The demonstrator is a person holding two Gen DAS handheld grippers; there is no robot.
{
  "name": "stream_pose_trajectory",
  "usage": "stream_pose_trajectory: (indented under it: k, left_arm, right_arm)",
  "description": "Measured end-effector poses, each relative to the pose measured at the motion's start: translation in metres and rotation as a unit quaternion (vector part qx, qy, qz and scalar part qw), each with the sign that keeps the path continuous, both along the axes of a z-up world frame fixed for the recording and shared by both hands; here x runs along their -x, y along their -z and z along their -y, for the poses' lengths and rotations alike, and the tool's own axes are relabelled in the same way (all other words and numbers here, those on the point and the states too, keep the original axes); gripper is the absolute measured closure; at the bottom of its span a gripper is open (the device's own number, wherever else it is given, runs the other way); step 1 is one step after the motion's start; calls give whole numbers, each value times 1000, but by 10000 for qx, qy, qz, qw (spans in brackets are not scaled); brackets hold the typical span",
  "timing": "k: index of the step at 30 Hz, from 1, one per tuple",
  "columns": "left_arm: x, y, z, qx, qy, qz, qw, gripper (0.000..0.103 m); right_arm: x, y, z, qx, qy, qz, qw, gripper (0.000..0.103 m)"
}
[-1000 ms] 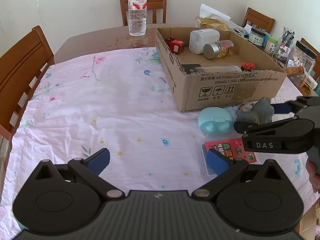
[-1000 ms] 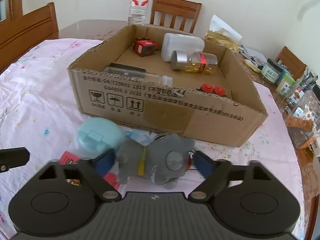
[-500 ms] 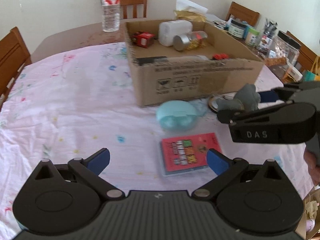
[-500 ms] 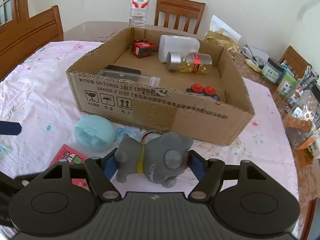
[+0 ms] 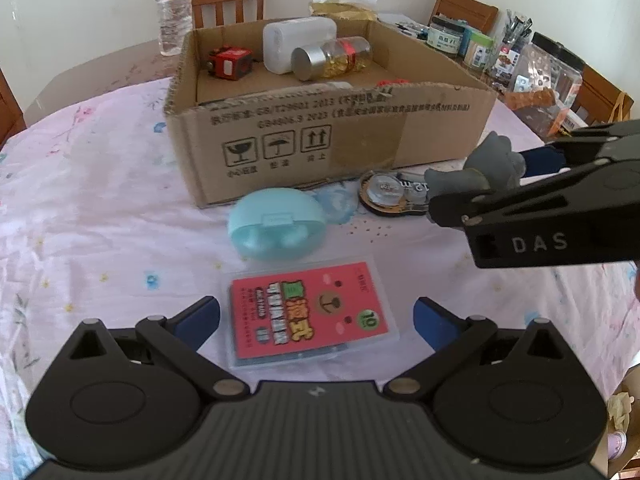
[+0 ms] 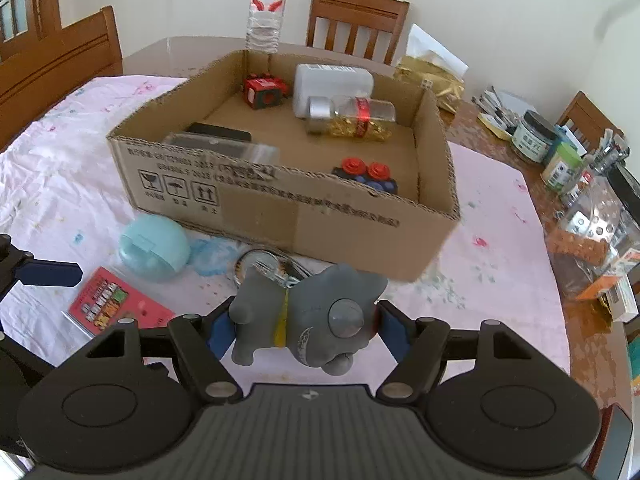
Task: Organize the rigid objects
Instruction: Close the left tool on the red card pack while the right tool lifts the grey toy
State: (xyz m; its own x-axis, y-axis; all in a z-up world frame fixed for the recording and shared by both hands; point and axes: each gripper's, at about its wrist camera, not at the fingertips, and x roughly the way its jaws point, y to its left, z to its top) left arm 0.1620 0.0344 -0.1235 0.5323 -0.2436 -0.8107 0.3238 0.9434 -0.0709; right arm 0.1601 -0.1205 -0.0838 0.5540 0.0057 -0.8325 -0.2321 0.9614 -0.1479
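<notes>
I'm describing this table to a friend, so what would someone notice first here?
First, the grey toy animal clamped in the right gripper, lifted just in front of the cardboard box. Next, the red card case lying on the pink cloth between the left gripper's open fingers, beside a round blue case.

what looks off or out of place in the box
The jar with the silver cap lies on its side in the cardboard box, resting against the white container. Nothing looks spilled or broken.
</notes>
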Motion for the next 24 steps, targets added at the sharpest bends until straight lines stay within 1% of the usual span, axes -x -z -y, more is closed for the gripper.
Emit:
stream_pose_trajectory:
  k: [2,6,13,18,24]
  left_arm:
    - [-2,3,3,-115,-83,-33,9999,1]
    - [-2,5,4,-355,-170,36,9992,1]
    - [-1,3,-12,-379,-405,-24,9985,0]
    - [0,4,-9,-367,-480,22,9982,1]
    - [-1,4,-4,-329,-526,78,9980,3]
  right_arm:
    - [0,0,3,-1,14,-24,10000,26]
    - [0,1,6,-16,28,-61,10000,26]
    - [-1,3,6,-66,8,-94,9999,26]
    - [-2,4,5,-88,-1,-122,9999,26]
    - [-3,5,4,-81,14,-131,9999,26]
